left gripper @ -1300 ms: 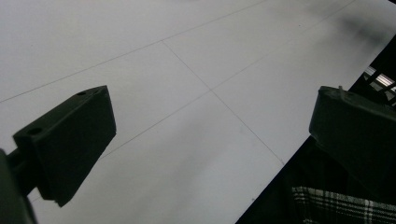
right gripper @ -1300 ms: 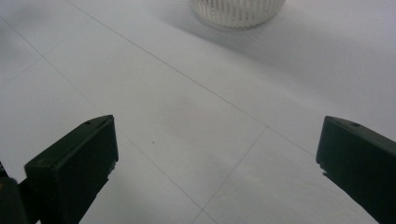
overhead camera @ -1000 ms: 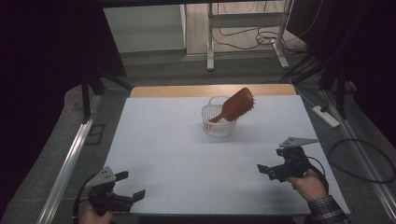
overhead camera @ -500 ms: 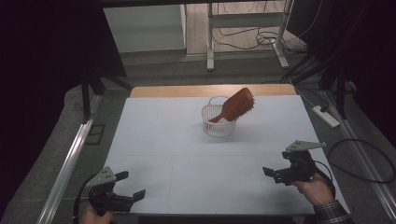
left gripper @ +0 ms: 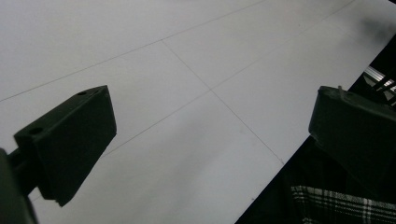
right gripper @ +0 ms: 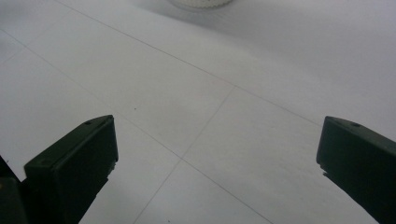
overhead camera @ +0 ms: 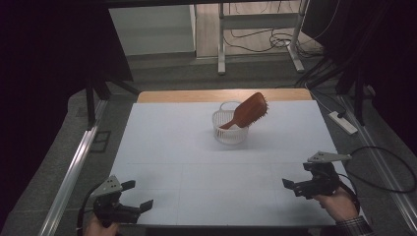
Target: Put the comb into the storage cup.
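A white mesh basket [overhead camera: 229, 132] stands at the middle back of the white table [overhead camera: 196, 162]. A brown hairbrush [overhead camera: 249, 110] leans in it, handle down, head sticking out over the right rim. My left gripper [overhead camera: 137, 194] hovers at the near left corner, open and empty; its jaws stand wide apart over bare table [left gripper: 187, 93]. At the near right, my right gripper [overhead camera: 298, 176] is open and empty too, jaws pointing left. The basket's base [right gripper: 201, 3] shows far ahead at the top edge of the right gripper view.
A wooden strip [overhead camera: 196, 95] runs along the table's far edge. A metal rail [overhead camera: 69, 177] lies on the floor at left, a power strip [overhead camera: 342, 123] and cables at right. A plaid sleeve [left gripper: 336, 205] shows beyond the table's near edge.
My right gripper has drifted a little to the right and toward the near edge. The left gripper, basket and brush have stayed put.
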`<state>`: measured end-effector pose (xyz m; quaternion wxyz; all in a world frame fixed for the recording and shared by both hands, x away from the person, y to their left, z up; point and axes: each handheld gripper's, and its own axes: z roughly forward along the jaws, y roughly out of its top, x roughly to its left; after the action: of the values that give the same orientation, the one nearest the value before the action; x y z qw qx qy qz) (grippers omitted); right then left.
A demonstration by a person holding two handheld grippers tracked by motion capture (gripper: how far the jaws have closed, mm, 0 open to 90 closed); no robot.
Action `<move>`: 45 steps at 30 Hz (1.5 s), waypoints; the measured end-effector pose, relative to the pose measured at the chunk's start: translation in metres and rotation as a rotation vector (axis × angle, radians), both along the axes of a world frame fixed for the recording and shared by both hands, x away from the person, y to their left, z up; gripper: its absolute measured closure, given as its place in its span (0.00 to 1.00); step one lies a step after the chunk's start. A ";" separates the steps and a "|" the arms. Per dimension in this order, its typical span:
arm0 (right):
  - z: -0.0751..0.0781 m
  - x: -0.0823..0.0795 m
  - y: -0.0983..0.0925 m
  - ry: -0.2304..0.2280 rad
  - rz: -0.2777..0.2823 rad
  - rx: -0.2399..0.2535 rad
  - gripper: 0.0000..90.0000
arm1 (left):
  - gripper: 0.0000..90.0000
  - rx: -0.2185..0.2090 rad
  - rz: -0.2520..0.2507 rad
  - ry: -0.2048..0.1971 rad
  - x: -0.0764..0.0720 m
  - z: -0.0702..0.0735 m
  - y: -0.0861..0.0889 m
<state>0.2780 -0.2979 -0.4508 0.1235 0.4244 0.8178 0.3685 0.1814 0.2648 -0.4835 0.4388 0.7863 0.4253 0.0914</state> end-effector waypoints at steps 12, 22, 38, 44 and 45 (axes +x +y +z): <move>-0.001 -0.007 -0.010 0.005 -0.036 -0.022 0.00 | 0.01 0.001 0.002 -0.003 0.000 0.000 0.000; -0.003 -0.013 -0.015 0.002 -0.054 -0.046 0.00 | 0.01 0.000 0.003 -0.002 0.000 0.000 0.000; -0.005 -0.022 -0.026 0.011 -0.086 -0.056 0.00 | 0.01 0.002 0.002 -0.003 0.000 0.000 0.000; -0.006 -0.025 -0.030 0.018 -0.094 -0.064 0.00 | 0.01 0.001 0.002 -0.003 0.000 0.000 0.000; -0.006 -0.025 -0.030 0.020 -0.096 -0.066 0.00 | 0.01 0.002 0.002 -0.003 0.000 0.000 0.000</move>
<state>0.2527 -0.3280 -0.4569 0.1466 0.4625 0.8094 0.3308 0.1817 0.2644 -0.4832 0.4386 0.7861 0.4254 0.0933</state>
